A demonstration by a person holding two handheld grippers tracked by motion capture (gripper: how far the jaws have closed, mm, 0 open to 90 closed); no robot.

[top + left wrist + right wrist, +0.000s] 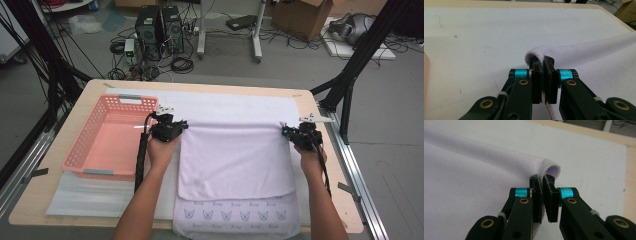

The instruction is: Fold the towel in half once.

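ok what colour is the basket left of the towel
Salmon pink, with grey handle strips; the basket shows best in the high view.

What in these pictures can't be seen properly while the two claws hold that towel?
- Towel corners: in both gripper views, each pinched corner is hidden between the shut jaws of the left claw and right claw.
- Printed cloth under the towel: in the high view its small blue pattern is too small to identify, and the towel covers most of it.
- Pink basket: in the high view the left hand hides part of its near right rim.
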